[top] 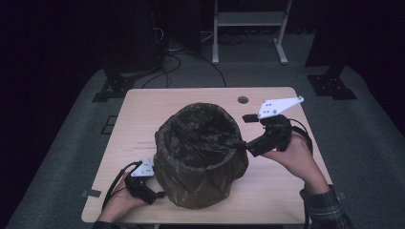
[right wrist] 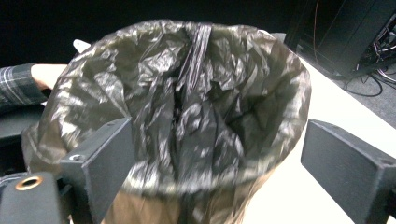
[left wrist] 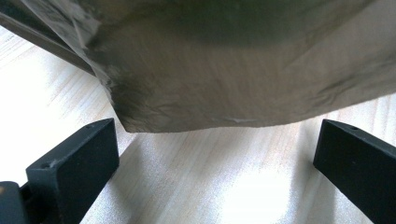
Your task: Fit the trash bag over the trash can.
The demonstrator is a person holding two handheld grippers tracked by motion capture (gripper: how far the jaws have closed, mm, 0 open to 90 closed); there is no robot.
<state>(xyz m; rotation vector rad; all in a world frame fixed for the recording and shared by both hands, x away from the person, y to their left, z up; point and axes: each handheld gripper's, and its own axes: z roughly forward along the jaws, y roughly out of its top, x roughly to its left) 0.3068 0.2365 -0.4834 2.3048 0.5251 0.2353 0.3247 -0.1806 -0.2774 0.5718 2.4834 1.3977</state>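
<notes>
While both sets of fingers stand spread wide, gripping nothing, right gripper (top: 241, 143) sits at the rim of the bag-lined bin (top: 200, 152); left gripper (top: 160, 194) lies low beside the bin's base. Bin stands mid-bench (top: 143, 109).

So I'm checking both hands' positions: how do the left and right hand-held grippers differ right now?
The left hand-held gripper sits low on the table, aimed at the foot of the bag-lined bin; the right hand-held gripper is raised at the bin's rim. The left faces the bag's outer skirt; the right looks down into the liner. Both have open jaws, gripping nothing.
</notes>
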